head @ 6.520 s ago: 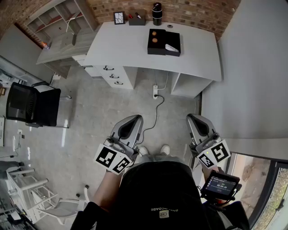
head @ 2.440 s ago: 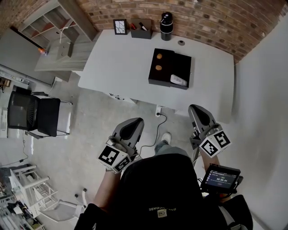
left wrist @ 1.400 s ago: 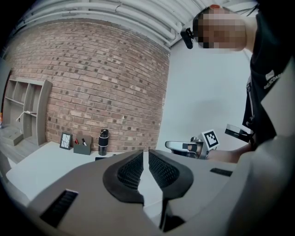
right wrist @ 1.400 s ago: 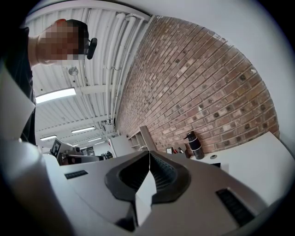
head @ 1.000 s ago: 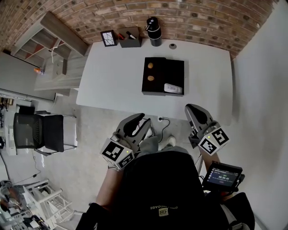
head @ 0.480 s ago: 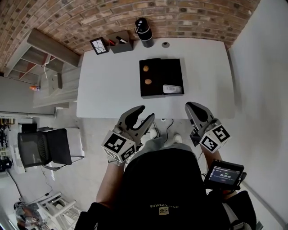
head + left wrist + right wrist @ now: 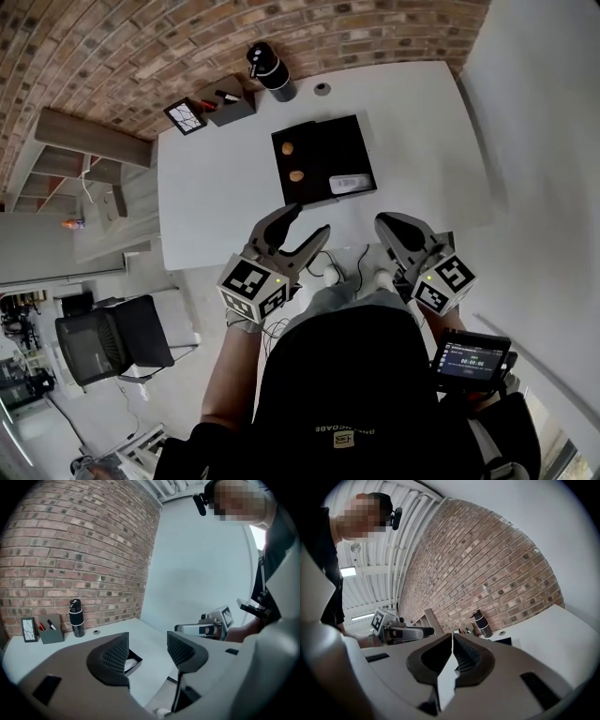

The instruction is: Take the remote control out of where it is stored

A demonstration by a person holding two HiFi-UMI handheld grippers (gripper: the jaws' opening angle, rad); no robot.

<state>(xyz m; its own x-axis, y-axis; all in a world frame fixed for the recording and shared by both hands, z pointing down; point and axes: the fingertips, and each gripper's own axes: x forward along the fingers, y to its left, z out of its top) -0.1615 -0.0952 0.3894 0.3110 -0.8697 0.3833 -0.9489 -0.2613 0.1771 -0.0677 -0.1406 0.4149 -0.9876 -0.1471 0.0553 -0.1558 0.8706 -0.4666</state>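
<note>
The white remote control (image 7: 345, 183) is seen lying in the black tray (image 7: 330, 141) on the white table (image 7: 211, 183). The left gripper (image 7: 307, 219) is held before the table edge, its jaws just spread wide with nothing between them. The right gripper (image 7: 386, 223) is kept pressed together, empty. The shirt print (image 7: 337, 429) cannot be read.

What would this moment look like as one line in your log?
left gripper: jaws just opening, empty | right gripper: shut | remote control: lying in black tray on desk, untouched
</note>
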